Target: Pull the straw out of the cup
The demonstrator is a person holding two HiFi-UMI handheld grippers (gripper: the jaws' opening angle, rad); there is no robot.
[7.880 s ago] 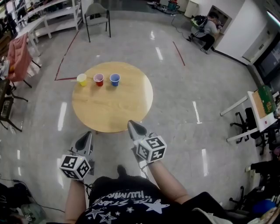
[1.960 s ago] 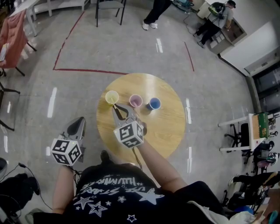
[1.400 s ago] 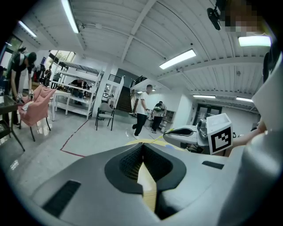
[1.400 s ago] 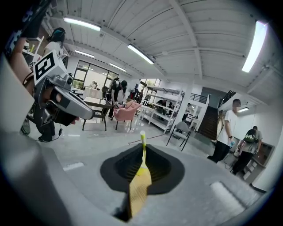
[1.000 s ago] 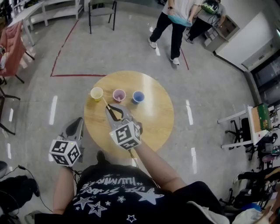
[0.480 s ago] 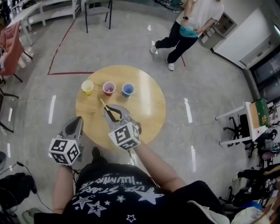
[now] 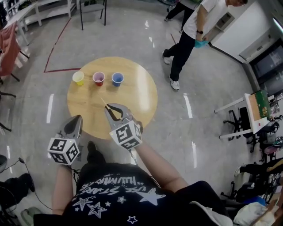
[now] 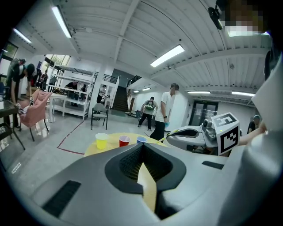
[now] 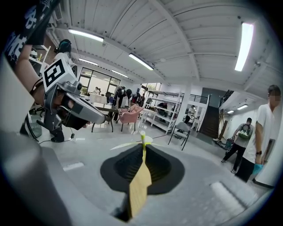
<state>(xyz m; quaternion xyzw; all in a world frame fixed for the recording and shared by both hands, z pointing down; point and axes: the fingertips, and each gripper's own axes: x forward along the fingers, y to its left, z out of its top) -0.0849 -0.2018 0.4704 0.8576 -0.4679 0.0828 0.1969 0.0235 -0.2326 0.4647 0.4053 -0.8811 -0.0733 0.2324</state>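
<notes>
Three cups stand in a row at the far side of the round wooden table (image 7: 132, 101): yellow cup (image 7: 78, 78), red cup (image 7: 98, 78), blue cup (image 7: 117, 79). No straw shows in any of them. My right gripper (image 7: 108, 107) hovers over the near part of the table, shut on a thin yellow-green straw (image 7: 103, 101) that pokes out past its tips toward the cups. The right gripper view shows the straw (image 9: 142, 137) pinched between the closed jaws. My left gripper (image 7: 78, 119) is shut and holds nothing, just off the table's near-left edge. The left gripper view also shows the yellow cup (image 8: 101, 141).
A person in a white shirt (image 7: 200, 26) stands on the floor to the right of the table. A chair (image 7: 92, 8) is at the back, red tape lines (image 7: 54, 62) mark the floor, and a white desk (image 7: 250, 108) sits far right.
Both grippers have drawn back from the cups toward the table's near edge, the straw still in the right one. The person in white walked nearer on the right.
</notes>
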